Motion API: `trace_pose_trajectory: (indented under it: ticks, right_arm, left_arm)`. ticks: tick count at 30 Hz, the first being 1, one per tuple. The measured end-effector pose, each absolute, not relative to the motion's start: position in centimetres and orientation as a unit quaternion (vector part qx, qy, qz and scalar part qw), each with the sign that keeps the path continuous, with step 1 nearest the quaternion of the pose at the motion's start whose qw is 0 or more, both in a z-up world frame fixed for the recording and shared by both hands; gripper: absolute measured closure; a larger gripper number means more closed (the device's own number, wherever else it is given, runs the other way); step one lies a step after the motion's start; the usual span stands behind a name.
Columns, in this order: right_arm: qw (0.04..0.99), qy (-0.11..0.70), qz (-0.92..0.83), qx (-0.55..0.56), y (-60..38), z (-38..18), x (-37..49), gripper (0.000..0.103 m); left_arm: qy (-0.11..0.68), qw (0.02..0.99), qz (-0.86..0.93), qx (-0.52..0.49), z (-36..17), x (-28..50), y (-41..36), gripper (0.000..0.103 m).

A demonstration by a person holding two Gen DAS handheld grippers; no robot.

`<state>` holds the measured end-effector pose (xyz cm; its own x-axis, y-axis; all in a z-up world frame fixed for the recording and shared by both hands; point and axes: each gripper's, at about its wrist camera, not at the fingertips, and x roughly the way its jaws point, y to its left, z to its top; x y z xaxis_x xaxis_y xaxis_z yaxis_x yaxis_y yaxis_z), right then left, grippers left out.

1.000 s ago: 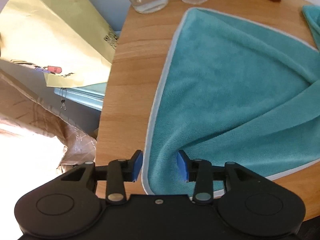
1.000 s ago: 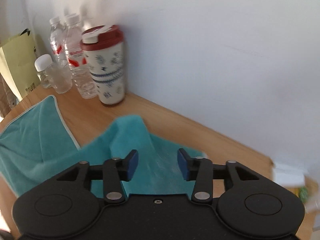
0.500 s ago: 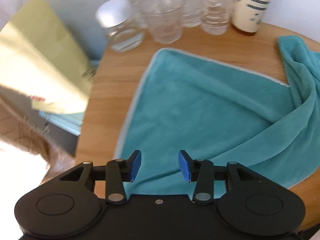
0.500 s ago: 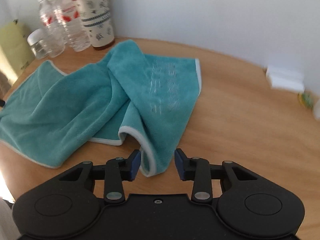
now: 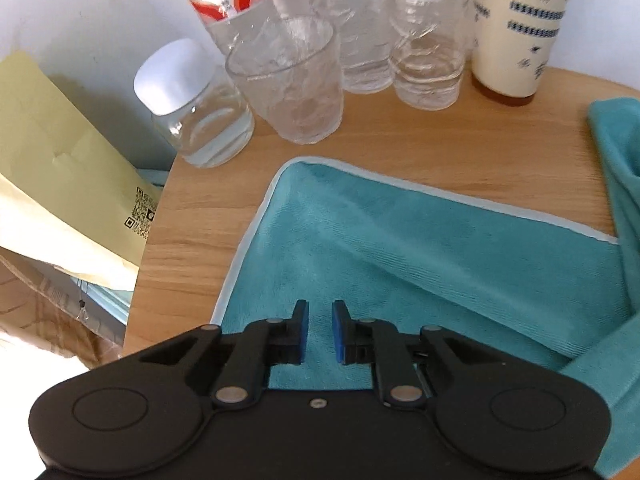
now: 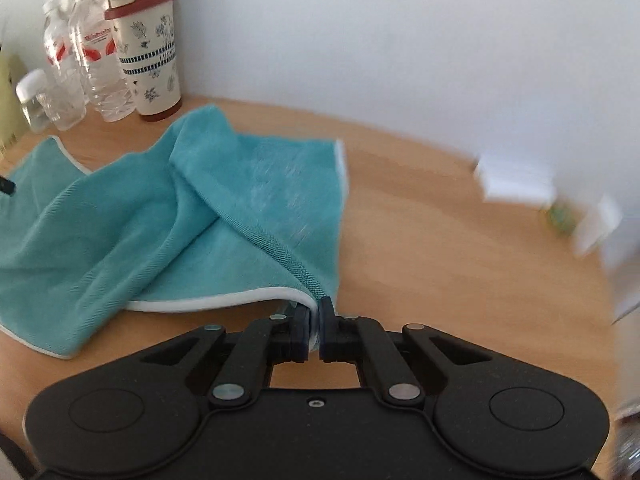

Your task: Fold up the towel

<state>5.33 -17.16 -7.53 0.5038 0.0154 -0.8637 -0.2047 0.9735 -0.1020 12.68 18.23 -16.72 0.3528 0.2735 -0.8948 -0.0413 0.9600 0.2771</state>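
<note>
worktop carried towel, rumpled, long axis running left from right gripper | right gripper fingers pinched white-hemmed near corner | left gripper fingers narrow, gripping nothing, above towel's left end

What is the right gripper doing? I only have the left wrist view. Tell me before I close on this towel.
Observer: The right gripper is shut on the towel, pinching a white-trimmed corner near its fingertips.
Operator: Report how the cloth lies on that side.
Observer: It is bunched there: a thick fold runs from the pinched corner back toward the patterned tumbler.
Operator: Name anything on the table right of the towel.
Observer: Bare wood beside it, then a blurred white block near the wall.
Operator: Confirm my own jaws.
Observer: The left gripper is open, its jaws a narrow gap apart over the towel, nothing visibly clamped.
</note>
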Motion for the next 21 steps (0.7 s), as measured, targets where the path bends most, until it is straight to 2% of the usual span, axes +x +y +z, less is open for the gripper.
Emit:
trace_pose_trajectory:
  ticks: [6,12,17,21]
  right_arm:
    - [0.871,0.457,0.052,-0.172,-19.4,-3.0,6.1,0.1]
    - [0.86,0.431,0.123,-0.244,-18.5,1.2,3.3,0.1]
    - [0.817,0.481,0.222,-0.23,-16.0,-1.2,0.6,0.1]
    - [0.775,0.533,0.267,-0.212,-14.2,-5.5,-1.1,0.1]
  left_arm:
    - [0.568,0.809,0.095,0.115,-17.1,12.9,17.9,0.094]
    - [0.576,0.802,0.095,0.125,-17.2,13.1,17.6,0.094]
    - [0.578,0.801,0.097,0.122,-17.1,13.2,17.6,0.094]
    - [0.579,0.801,0.093,0.125,-17.1,13.1,17.7,0.093]
